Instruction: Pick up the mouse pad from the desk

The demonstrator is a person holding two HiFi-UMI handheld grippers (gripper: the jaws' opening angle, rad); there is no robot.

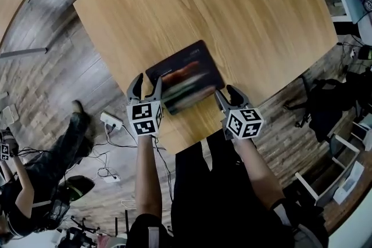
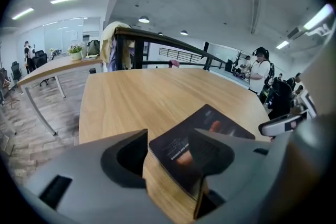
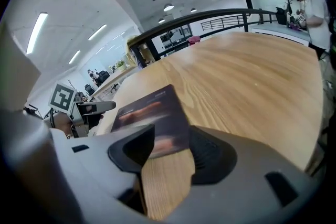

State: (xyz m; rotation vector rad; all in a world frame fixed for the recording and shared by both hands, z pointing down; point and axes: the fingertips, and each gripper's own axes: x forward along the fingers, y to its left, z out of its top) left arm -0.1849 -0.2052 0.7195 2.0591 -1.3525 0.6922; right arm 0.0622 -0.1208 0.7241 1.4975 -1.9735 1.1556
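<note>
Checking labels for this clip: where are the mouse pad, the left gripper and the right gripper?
mouse pad (image 1: pixel 185 74), head view, middle of its dark top.
left gripper (image 1: pixel 147 83), head view, midway between its fingertips.
right gripper (image 1: pixel 224 92), head view, midway between its fingertips.

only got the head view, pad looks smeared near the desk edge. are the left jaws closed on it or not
Observer: Not closed. In the left gripper view the left gripper is open, its jaws apart, and a corner of the mouse pad lies in the gap between them.

Operator: ok and the right one

Observer: The right gripper is open too. In its own view the pad's near end shows between the jaws, with bare desk wood closer to the camera.

Operator: anyone around the far side

Observer: Yes. The left gripper view shows a person in a white top standing beyond the desk's far edge.
</note>
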